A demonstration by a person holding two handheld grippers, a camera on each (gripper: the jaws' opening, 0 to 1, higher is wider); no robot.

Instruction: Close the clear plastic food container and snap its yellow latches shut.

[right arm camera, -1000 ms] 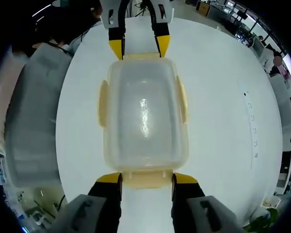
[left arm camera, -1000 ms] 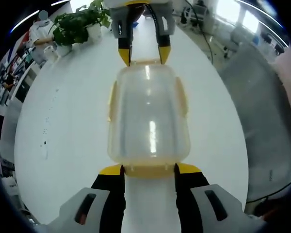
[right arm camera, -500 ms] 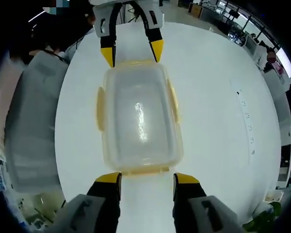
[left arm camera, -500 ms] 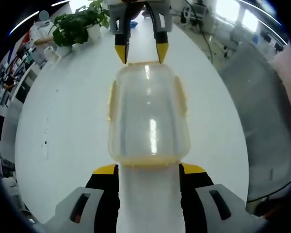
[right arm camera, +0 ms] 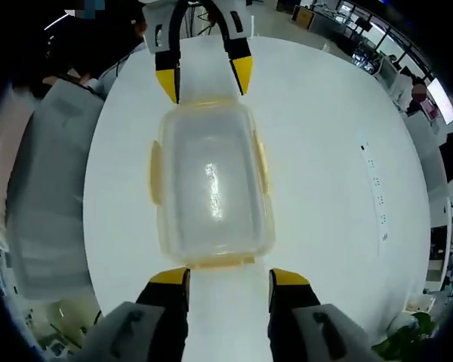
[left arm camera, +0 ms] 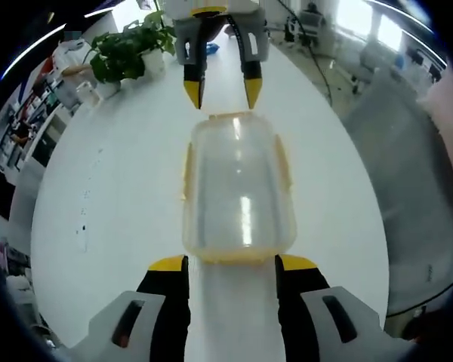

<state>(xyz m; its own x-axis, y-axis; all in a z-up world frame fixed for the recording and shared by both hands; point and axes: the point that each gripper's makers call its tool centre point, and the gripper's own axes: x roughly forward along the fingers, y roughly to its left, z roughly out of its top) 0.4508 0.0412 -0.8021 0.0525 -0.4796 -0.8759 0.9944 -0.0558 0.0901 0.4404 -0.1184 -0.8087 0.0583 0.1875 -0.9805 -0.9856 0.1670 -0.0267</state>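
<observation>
The clear plastic container [left arm camera: 238, 187] is seen lid-on at the middle of the white table [left arm camera: 113, 204], with bare table left open around it and yellow latches [right arm camera: 155, 173] along its sides. The left claw [left arm camera: 230, 264] at 6 o'clock and the right claw [left arm camera: 220, 84] at 12 o'clock are held wide, just clear of its ends. Whether the latches are snapped cannot be told; the potted plant [left arm camera: 124, 53] is blurred at the table's far edge.

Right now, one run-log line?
container: lid on, on white table | left gripper: open, at near end | right gripper: open, at opposite end
</observation>
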